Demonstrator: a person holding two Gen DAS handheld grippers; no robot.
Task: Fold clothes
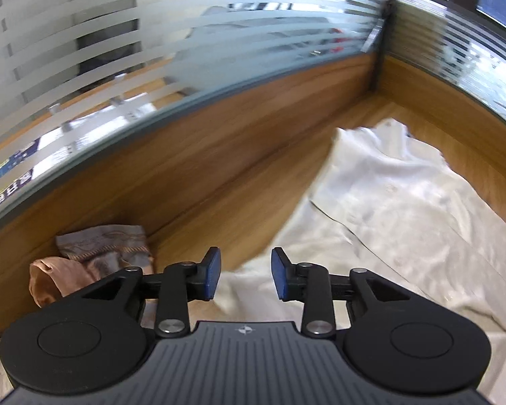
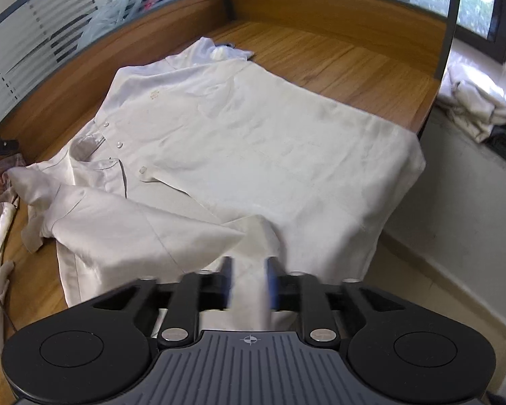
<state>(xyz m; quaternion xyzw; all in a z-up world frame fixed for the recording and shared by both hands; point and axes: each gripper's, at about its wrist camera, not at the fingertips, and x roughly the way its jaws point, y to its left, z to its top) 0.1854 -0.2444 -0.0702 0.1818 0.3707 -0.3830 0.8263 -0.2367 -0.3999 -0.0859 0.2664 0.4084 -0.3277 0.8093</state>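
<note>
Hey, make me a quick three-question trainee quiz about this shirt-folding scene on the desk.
1. True or false: the shirt hangs over the desk edge.
2. What lies folded across the shirt's front?
3. Left gripper jaws: A open and empty, B clamped on cloth?

Key: 1 true. 2 a sleeve. 3 A.

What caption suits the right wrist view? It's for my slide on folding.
Right gripper, jaws apart, above a white button-up shirt spread on a wooden table.
</note>
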